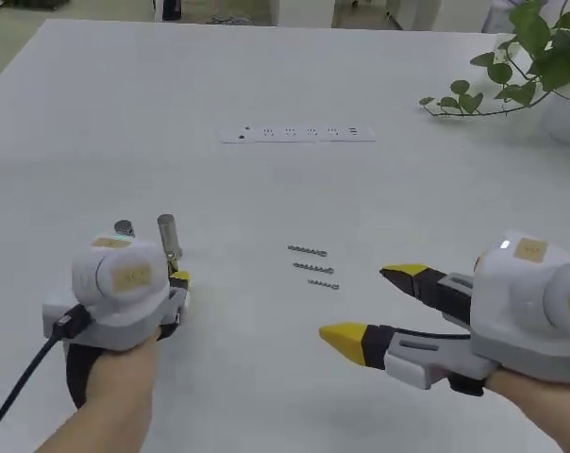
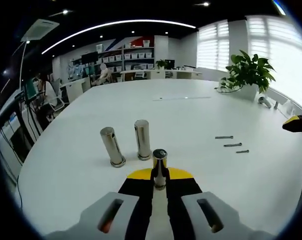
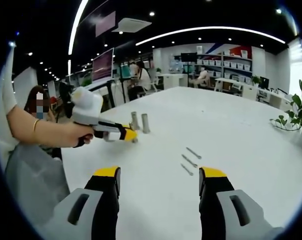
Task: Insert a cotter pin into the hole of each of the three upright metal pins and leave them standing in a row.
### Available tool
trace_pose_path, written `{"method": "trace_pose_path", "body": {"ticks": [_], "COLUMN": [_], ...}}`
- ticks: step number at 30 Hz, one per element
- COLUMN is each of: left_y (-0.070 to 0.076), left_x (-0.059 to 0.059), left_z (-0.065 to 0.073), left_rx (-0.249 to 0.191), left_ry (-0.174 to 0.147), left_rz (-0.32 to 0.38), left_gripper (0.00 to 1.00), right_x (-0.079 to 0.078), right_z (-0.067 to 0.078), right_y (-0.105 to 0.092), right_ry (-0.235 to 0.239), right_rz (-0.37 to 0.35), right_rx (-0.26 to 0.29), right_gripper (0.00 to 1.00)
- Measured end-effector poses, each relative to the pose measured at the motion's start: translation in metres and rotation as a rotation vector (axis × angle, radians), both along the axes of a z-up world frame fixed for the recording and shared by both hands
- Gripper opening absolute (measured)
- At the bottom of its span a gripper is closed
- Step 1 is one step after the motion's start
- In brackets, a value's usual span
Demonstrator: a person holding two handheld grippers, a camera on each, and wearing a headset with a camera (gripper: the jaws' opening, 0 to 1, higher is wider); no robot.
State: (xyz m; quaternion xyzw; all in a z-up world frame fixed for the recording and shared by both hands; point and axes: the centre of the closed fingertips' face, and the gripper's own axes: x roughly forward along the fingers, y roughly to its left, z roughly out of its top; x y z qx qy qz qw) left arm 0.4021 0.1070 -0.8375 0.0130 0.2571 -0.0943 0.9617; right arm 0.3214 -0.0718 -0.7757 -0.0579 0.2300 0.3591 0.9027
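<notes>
One metal pin pinched in left hand-held gripper, right hand-held gripper spread, cotter pins tiny and blurred

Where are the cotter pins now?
In the head view the cotter pins lie mid-table, just beyond the open right tongs and right of the metal pins.

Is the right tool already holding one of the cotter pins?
No, the right tool stands wide open and empty, and all three cotter pins lie on the table ahead of it.

Silver metal pins, white table, green plant, yellow-tipped black jaws on white left gripper and right gripper
</notes>
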Motion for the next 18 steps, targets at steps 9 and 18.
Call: {"method": "trace_pose_path", "body": {"ticks": [9,18], "left_y": [0.000,0.003], "left_x": [-0.012,-0.021], "left_z": [0.003,0.003], "left_rx": [-0.025,-0.006], "left_ry": [-0.014,-0.014], "left_rz": [0.101,0.160], "left_gripper": [0.07,0.07], "right_x": [-0.004,-0.007], "right_z": [-0.002,-0.002], "right_y": [0.004,0.008], "right_ry": [0.016,0.023], "right_rz": [0.022,0.038], "right_rx": [0.003,0.018], "right_gripper": [0.65,0.65]}}
